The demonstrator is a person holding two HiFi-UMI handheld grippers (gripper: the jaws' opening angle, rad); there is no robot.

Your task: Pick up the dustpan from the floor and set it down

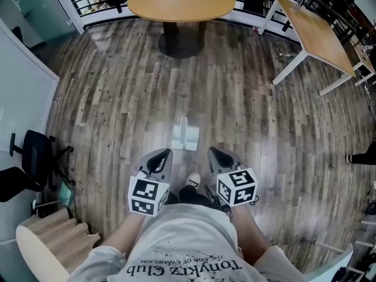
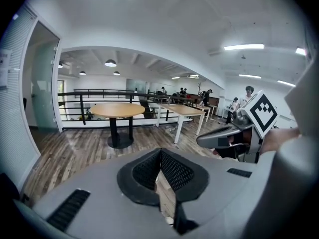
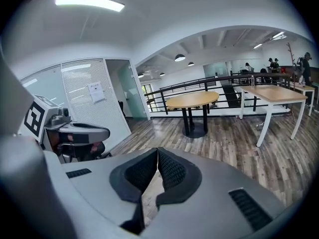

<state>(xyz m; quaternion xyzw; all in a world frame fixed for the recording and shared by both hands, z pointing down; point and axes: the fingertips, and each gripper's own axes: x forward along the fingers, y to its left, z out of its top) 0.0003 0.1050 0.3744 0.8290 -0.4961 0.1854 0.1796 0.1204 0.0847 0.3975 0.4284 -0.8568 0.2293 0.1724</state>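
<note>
Your left tongs (image 1: 163, 155) clenched empty, your right tongs (image 1: 215, 153) clenched empty, pale dustpan (image 1: 185, 136) lying on the wooden floor (image 1: 111, 98) just ahead of both.

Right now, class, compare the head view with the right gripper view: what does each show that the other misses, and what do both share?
Only the head view: the pale dustpan and the person's shoe. Only the right gripper view: the ceiling light, the paper notice on the blinds, and how the right gripper stands, shut with nothing between its jaws. Both: the wood floor, the round table, the rectangular table and the left gripper.
</note>
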